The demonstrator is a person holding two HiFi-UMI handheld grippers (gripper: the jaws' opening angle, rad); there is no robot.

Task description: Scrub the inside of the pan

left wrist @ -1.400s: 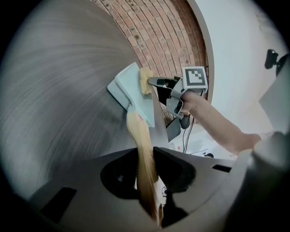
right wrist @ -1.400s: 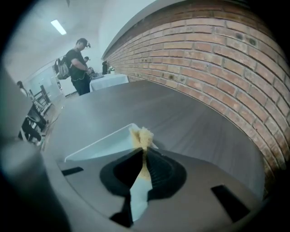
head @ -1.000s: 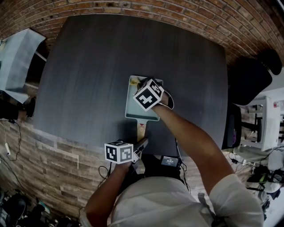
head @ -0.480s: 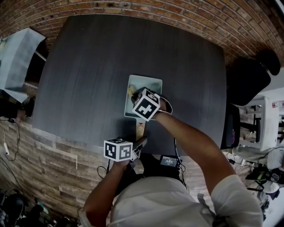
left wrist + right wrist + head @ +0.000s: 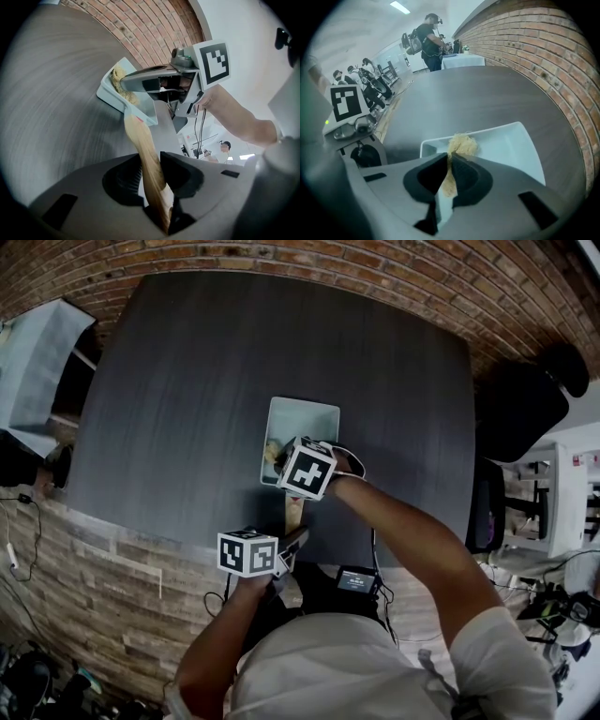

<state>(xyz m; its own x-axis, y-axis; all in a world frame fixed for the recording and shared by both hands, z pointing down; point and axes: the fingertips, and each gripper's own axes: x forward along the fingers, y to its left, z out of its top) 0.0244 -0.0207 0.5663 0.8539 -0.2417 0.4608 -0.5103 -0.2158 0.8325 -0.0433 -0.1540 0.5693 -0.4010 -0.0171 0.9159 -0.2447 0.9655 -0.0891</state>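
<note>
Left side: the left gripper (image 5: 151, 165) has both pads pressed against the wooden handle (image 5: 140, 140) of the pan (image 5: 309, 418); the grip sits at the handle's free end, which probably serves to stop the pan sliding or turning under scrubbing load; the gripper points along the handle toward 12 o'clock with a shallow downward tilt; its forearm comes in from 6 o'clock, close to the body.

Centre: the pan is square and pale, and lies flat on the dark table (image 5: 187, 381), on the near half toward 6 o'clock; its handle runs out toward 6 o'clock and overhangs the near table edge; the inside looks clean apart from the scrubber.

Right side: the right gripper (image 5: 449, 165) pinches the yellow fibrous scrubber (image 5: 462, 143) by its narrow end; the bushy end projects past the fingertips, so the fibres and not the jaws meet the pan; the scrubber sits at about 8 o'clock inside the pan, next to the left wall, and appears to rest on the floor of the pan; the gripper points steeply down, which suits pressing on the pan floor; the right forearm reaches in from 4 o'clock, with the wrist bent over the near rim.
</note>
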